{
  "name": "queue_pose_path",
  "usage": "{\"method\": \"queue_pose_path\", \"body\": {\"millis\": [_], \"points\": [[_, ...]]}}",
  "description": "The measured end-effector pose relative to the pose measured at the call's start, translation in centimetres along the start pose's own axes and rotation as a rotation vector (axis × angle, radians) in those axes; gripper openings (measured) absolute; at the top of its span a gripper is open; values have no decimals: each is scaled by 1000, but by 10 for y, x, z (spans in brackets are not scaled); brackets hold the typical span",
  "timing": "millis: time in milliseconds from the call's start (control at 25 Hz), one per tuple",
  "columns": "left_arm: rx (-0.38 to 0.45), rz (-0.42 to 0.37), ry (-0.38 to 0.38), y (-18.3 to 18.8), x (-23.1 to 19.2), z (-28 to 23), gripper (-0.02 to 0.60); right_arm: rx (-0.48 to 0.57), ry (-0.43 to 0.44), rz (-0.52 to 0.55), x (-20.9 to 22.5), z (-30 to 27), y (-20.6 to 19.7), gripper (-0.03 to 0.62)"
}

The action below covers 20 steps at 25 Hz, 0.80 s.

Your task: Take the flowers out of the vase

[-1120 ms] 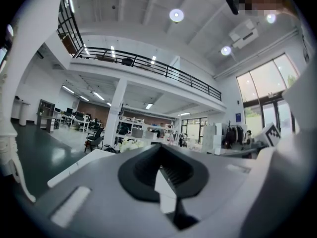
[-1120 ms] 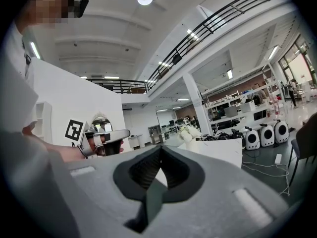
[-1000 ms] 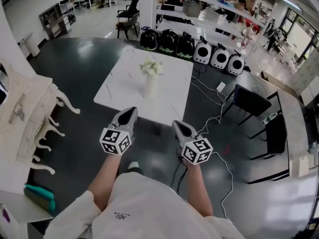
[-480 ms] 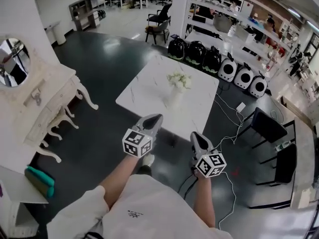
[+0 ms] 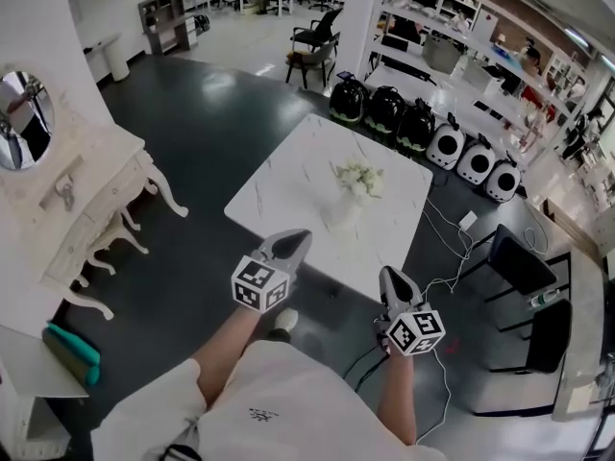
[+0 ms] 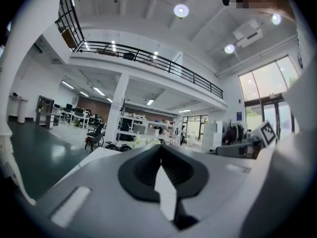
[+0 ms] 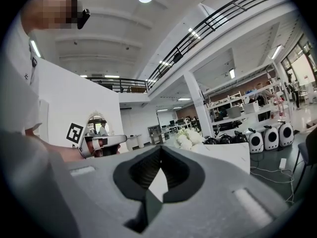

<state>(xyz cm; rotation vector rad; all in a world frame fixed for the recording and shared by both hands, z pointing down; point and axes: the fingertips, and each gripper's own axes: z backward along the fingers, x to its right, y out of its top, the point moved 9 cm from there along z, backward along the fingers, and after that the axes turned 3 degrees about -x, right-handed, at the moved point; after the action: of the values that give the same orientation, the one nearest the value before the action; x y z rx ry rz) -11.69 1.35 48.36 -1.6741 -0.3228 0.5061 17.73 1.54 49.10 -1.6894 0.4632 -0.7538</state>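
Flowers (image 5: 358,179): white blooms, in the vase (image 5: 346,212), upright, toward the far right part of the white table (image 5: 279,185). Nothing is touching them.

Both grippers are well short of the bouquet, on the near side of the table above the dark floor. The left gripper (image 5: 299,236) points level at the table, and its tip overlaps the near edge in the head view. Its jaws are pressed together with nothing between them. The right gripper (image 5: 388,275) is alongside, a little nearer the person and also level. Its jaws meet tip to tip and are empty. In its own view the flowers sit just above the jaw tips, far off on the table.

Beyond the table, a row of black carriers (image 5: 384,113) and white carriers (image 5: 476,161) lines the floor. Cables (image 5: 437,224) trail off the table's right side near the black chairs (image 5: 524,267). Over on the left, a white dresser (image 5: 91,195) with a round mirror (image 5: 24,118).
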Motion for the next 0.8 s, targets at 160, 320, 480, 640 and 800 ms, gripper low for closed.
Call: {"method": "queue_pose_path", "body": {"millis": [160,320,480,640,800], "points": [[-1,12,10,7,-34,-22,-11,-4,-25,-8,17,-28,7,0],[-1,5,0,19,-59,-42,-11,6,-53,-12,28,-52,19,0],[2,15,-10,29,-90,-59,-11,12,-75,-16,36,-80,28,0],[2,24,-35,33,-117,-82,-11,12,-101,-19,46,-106,31,0],[3,21,-78,39,-139,-106,-11,23,-128,-10,54,-128,37,0]]}}
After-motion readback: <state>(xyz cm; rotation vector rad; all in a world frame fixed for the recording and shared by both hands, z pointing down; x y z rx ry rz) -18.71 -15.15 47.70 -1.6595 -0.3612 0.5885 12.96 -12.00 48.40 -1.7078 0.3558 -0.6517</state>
